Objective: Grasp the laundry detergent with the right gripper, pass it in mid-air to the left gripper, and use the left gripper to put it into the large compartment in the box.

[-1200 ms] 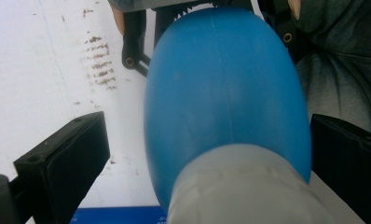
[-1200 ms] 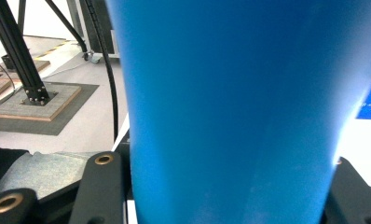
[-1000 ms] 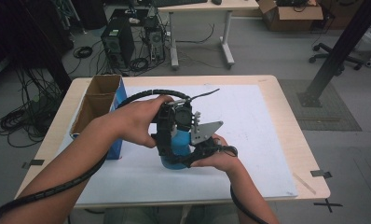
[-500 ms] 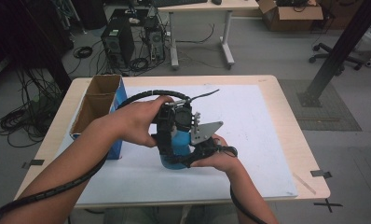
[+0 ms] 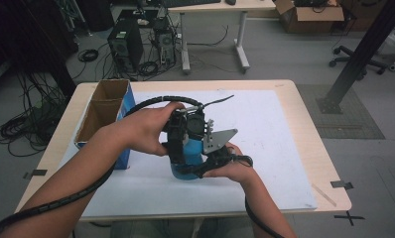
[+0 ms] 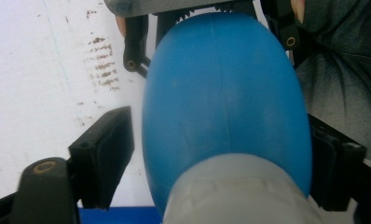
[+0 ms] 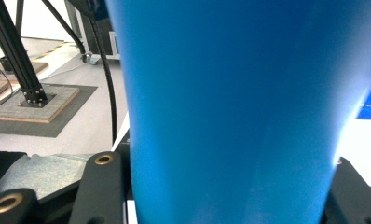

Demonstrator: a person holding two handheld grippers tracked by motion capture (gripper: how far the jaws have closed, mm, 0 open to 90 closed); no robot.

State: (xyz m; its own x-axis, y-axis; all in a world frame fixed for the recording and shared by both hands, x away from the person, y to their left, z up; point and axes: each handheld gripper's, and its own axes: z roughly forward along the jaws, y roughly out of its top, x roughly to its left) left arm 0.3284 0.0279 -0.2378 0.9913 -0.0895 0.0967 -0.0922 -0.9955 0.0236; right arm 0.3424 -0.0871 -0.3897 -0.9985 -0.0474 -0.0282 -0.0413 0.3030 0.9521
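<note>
Your table (image 5: pixel 304 134) carries a white sheet (image 5: pixel 270 124) over most of its top, and at the sheet's left edge stands an open cardboard box (image 5: pixel 103 116) with blue sides, split into two compartments; from the high view you can see only brown inner walls, and what lies at the bottom is hidden. The blue bottle (image 5: pixel 188 161) stands upright near the middle of the sheet, just right of the box, between your two hands. It is plain, smooth blue, with a rounded shoulder that narrows to a pale grey cap (image 6: pixel 242 191), seen close in the left gripper view; in the right gripper view its body (image 7: pixel 239 107) is a wide, unmarked blue wall. Your right gripper (image 5: pixel 210 161) comes in from the side low on the bottle, and its jaws are clamped on the body. Your left gripper (image 5: pixel 178 144) comes down over the top, and its jaws have just been closing with the shoulder between them: the right pad (image 6: pixel 335 163) sits against the bottle, while the left pad (image 6: pixel 104 149) stands a sliver off it.
</note>
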